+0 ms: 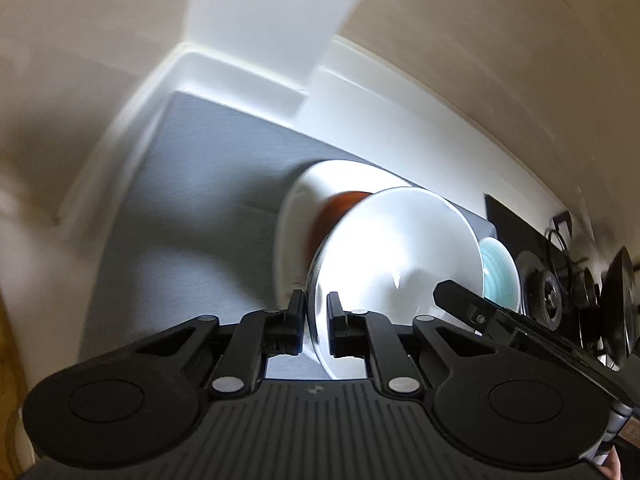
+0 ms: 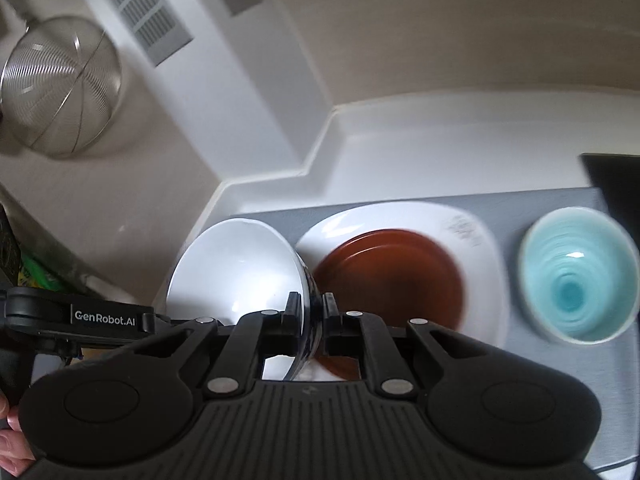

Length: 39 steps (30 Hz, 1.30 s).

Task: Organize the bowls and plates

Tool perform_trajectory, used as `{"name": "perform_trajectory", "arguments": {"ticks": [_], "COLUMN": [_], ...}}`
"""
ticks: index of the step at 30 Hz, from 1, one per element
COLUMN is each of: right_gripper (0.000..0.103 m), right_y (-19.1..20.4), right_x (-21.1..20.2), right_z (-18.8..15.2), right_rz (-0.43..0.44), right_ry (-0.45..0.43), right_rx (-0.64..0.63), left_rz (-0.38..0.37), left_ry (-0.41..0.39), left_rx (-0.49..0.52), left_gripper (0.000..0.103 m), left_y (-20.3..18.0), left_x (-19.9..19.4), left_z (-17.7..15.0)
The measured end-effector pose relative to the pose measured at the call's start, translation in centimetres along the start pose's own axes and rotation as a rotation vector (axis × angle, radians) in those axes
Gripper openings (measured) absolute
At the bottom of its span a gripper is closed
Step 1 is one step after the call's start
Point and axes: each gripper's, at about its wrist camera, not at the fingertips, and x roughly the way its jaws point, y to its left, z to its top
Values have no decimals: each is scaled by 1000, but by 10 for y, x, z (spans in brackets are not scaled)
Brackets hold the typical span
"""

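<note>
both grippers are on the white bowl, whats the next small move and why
Probably carry the white bowl across toward the blue bowl for nesting. Both the left gripper and right gripper clamp its rim, tilted above the brown plate.

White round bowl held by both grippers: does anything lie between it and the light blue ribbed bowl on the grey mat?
Yes. A white square plate with a brown round plate on it lies between the white round bowl and the light blue ribbed bowl, so it probably must pass above them.
</note>
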Motion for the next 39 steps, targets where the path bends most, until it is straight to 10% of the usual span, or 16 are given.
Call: {"name": "perform_trajectory", "arguments": {"ticks": [19,39], "right_gripper": [10,9], "right_y": [-117,-180], "right_x": [-83,-33], "right_z": [28,16], "right_rz": [-190,-280], "right_ry": [-118,10], "right_rx": [141,139], "left_rz": [-88,28], "left_ry": [131,229], "left_rx": [208,332], "left_gripper": [6,6], "left_y": [-156,-199], "left_x": [63,146], "left_z": [28,28]}}
